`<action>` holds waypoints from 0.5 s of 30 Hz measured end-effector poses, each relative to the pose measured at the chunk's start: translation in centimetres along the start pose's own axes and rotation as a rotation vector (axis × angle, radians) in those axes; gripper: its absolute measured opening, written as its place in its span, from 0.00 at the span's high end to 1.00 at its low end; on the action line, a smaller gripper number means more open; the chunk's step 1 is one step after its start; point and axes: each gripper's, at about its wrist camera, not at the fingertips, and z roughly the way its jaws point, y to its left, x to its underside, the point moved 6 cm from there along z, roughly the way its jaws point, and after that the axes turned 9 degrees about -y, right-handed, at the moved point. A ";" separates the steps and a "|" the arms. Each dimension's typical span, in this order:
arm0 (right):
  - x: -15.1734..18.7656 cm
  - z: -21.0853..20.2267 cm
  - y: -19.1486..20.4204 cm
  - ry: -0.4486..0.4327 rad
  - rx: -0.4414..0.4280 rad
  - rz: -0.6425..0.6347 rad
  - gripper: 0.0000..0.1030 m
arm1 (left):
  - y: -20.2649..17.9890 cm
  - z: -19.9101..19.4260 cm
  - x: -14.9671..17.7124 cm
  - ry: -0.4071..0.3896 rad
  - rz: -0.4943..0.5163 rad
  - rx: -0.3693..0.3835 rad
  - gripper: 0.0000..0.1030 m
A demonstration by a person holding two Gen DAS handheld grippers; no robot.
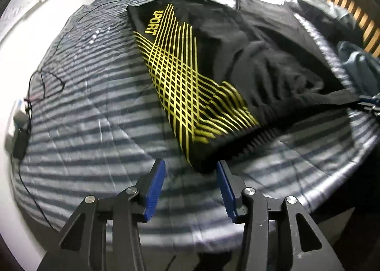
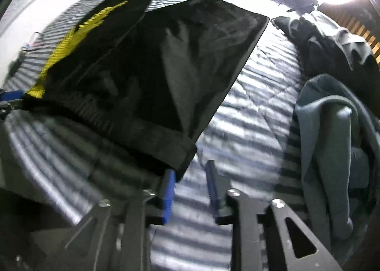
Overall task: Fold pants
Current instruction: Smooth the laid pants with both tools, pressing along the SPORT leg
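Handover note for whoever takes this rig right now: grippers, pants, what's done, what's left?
Left gripper: open, at the pants' near waistband corner, nothing clamped.
Right gripper: open, one finger at the other waistband corner, nothing clamped.
Pants: spread flat on the striped bed, waistband near, legs away, yellow print up.
Other clothes piled at the right.
Done: laid out.
Left: every fold, probably leg over leg first.
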 end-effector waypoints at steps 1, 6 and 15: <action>0.1 -0.8 -0.3 -0.008 -0.035 0.020 0.74 | 0.1 -0.5 0.0 -0.015 -0.011 0.004 0.53; -2.3 -2.7 -3.6 -0.112 -0.085 0.208 0.64 | 1.1 -1.0 -1.9 -0.065 -0.130 0.065 0.50; -9.7 -0.5 -0.4 -0.170 -0.117 0.193 0.64 | 2.2 3.3 -3.7 -0.073 -0.340 0.109 0.50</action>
